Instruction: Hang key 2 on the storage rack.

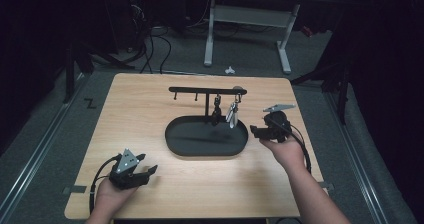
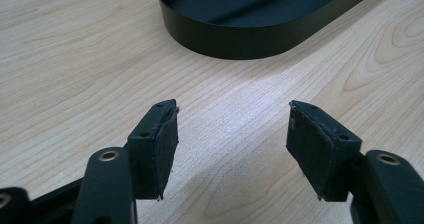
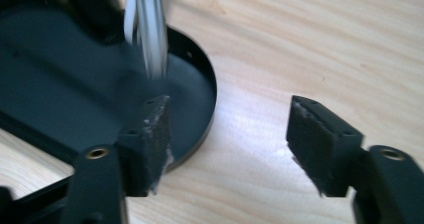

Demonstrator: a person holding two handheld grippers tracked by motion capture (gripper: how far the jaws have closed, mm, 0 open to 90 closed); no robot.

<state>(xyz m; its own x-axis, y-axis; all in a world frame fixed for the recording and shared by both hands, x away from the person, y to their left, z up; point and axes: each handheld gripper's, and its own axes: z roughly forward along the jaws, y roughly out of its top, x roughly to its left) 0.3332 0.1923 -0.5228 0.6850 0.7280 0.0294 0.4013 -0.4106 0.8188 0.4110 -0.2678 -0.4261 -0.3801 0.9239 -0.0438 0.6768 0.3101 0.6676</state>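
A silvery key ring [image 1: 232, 113] hangs from the black rack [image 1: 206, 90] over the oval tray [image 1: 206, 136] mid-desk [image 1: 150, 114]. Beside it, the right hand-held gripper [image 1: 256, 130] is released and empty. The left hand-held gripper [image 1: 148, 170] rests released near the desk's front edge.

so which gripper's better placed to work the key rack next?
Probably right: the right gripper is open beside the hanging keys and tray. The left gripper, also open, sits near the table's front edge.
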